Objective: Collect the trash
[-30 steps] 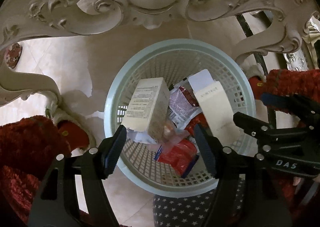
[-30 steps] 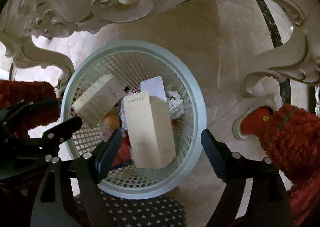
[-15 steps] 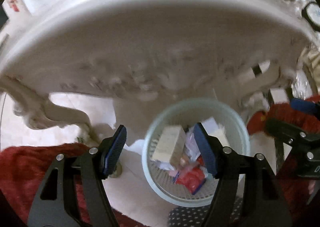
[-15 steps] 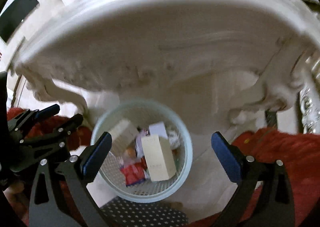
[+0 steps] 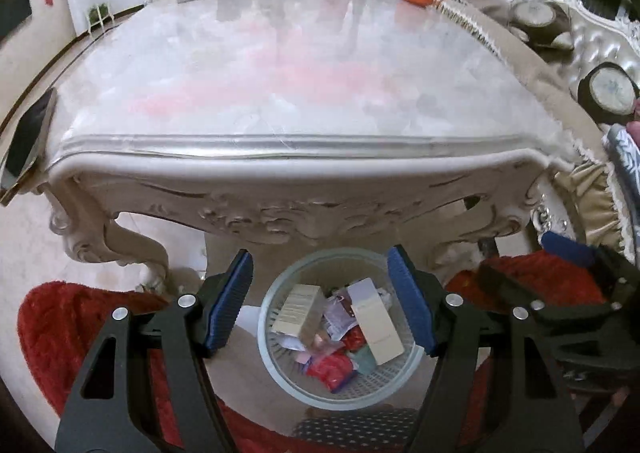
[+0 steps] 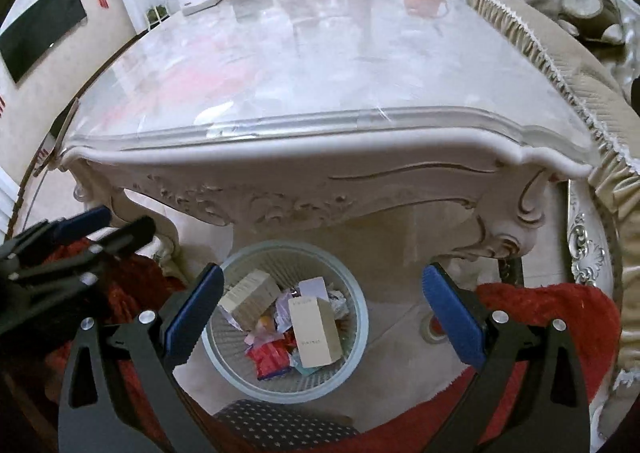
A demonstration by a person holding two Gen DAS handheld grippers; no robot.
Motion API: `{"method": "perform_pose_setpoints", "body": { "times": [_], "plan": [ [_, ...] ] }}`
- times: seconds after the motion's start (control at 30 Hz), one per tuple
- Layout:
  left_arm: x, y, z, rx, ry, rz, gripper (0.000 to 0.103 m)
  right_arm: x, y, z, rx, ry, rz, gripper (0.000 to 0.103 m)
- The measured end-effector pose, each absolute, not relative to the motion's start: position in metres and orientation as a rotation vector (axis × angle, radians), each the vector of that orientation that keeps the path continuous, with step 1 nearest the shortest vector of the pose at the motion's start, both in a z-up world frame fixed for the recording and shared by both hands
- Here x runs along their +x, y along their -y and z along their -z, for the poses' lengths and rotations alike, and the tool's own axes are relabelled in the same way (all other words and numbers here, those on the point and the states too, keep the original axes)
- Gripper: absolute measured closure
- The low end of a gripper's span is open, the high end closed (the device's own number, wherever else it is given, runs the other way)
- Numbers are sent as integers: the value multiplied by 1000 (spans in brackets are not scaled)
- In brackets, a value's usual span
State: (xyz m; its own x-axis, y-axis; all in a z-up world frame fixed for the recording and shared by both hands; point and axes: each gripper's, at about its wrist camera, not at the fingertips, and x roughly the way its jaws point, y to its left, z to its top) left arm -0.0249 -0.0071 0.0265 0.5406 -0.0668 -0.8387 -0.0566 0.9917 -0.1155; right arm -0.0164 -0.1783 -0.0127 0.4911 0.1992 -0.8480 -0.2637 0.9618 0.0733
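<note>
In the left wrist view the left tongs point(image 5: 320, 301) stand spread with nothing between them above the basket point(image 5: 276, 353), where the two cartons point(image 5: 298, 311) and wrappers already lie; I would next scan the bench point(image 5: 300, 73) for leftover trash before reaching. The right wrist view shows the right tongs point(image 6: 320, 317) spread wide and empty, plus a dark wall panel point(image 6: 40, 27) unseen from the left.
</note>
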Motion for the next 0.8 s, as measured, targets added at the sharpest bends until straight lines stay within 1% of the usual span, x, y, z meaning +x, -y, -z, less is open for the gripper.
{"method": "perform_pose_setpoints", "body": {
  "times": [0.17, 0.43, 0.8],
  "plan": [
    [-41, 11, -42, -66, -941, -76, 35, -21, 182, 13, -63, -1017, -268, 8],
    [-47, 13, -51, -17, -929, -83, 34, -27, 181, 2, -84, -989, -260, 8],
    [-44, 11, -49, -13, -940, -78, 34, -27, 176, 4, -90, -998, -262, 8]
  ]
}}
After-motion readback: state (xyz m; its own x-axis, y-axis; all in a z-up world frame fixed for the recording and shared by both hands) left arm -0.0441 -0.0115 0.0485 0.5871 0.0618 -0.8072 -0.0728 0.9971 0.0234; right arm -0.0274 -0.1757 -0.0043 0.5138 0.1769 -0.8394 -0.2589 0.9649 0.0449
